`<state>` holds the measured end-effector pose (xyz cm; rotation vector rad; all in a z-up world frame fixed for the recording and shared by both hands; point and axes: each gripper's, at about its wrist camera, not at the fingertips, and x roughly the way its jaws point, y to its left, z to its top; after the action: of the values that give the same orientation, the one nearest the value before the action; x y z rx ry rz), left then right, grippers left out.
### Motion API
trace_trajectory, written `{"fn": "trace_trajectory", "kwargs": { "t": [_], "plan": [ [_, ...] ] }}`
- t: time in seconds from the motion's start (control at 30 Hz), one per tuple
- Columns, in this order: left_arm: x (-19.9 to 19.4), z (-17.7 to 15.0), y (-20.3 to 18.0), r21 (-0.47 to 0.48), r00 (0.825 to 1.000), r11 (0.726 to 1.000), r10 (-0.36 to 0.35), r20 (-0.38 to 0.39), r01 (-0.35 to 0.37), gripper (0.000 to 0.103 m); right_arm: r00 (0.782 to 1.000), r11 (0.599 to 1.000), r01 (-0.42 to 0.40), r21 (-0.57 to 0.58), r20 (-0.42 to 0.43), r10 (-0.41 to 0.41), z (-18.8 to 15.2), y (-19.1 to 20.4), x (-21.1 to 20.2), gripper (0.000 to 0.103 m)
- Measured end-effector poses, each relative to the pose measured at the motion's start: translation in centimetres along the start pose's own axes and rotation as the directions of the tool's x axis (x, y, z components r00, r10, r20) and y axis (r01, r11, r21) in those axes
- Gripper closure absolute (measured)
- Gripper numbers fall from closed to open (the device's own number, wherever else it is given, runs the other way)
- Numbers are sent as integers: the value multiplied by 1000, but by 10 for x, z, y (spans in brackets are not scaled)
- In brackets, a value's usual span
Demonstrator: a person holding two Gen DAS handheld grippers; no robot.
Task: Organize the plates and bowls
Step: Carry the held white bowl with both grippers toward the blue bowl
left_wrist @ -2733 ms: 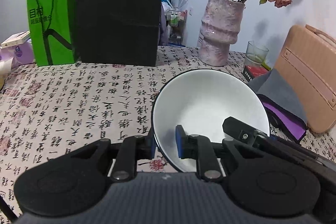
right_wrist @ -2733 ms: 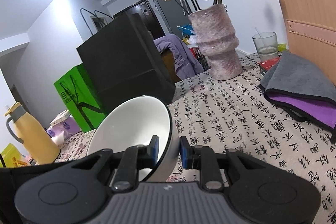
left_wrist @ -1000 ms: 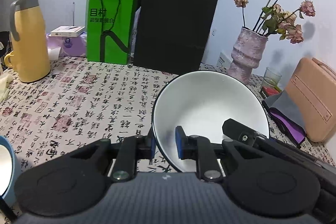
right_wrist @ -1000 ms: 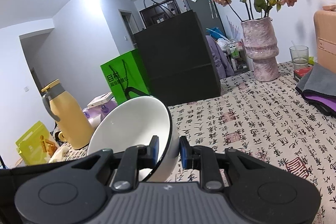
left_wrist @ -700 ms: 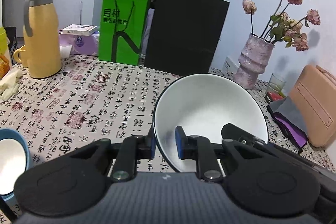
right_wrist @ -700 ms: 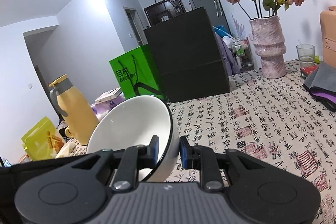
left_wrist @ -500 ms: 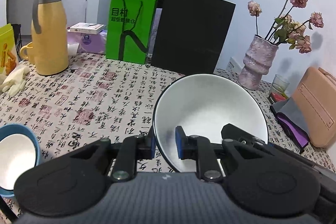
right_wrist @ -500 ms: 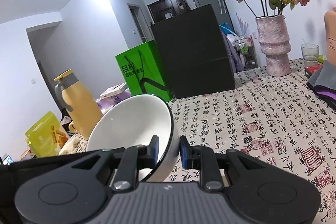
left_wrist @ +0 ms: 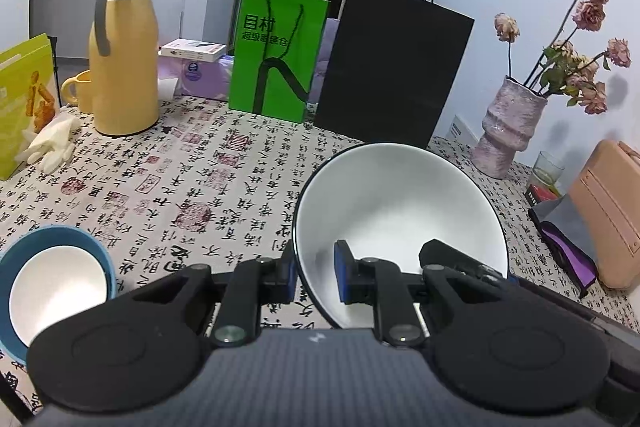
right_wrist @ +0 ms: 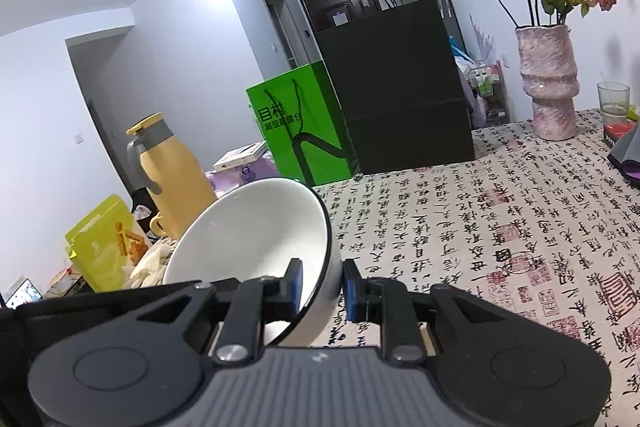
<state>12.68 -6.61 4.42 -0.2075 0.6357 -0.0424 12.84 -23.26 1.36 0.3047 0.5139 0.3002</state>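
While both tools clench it, the white bowl [left_wrist: 400, 211] sits centre frame. The left gripper [left_wrist: 316, 277] pinches its left rim, the right gripper [right_wrist: 322, 285] its right.

calligraphy-print tablecloth [left_wrist: 240, 183] under blue bowl [left_wrist: 52, 279], yellow jug [left_wrist: 122, 59], green bag [left_wrist: 276, 55], black bag [left_wrist: 392, 67] (upright), pink vase [left_wrist: 508, 131]
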Motion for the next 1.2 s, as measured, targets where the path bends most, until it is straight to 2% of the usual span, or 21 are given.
{"fn": "trace_trajectory", "kwargs": {
  "t": [0.6, 1.2],
  "plan": [
    [-24, -2, 50, -34, 998, 998, 53, 40, -51, 85, 997, 997, -75, -12, -6, 75, -13, 46, 11, 83],
    [-53, -11, 122, -119, 989, 985, 136, 64, -127, 85, 984, 984, -167, -54, -65, 163, -37, 112, 31, 83]
  ]
}}
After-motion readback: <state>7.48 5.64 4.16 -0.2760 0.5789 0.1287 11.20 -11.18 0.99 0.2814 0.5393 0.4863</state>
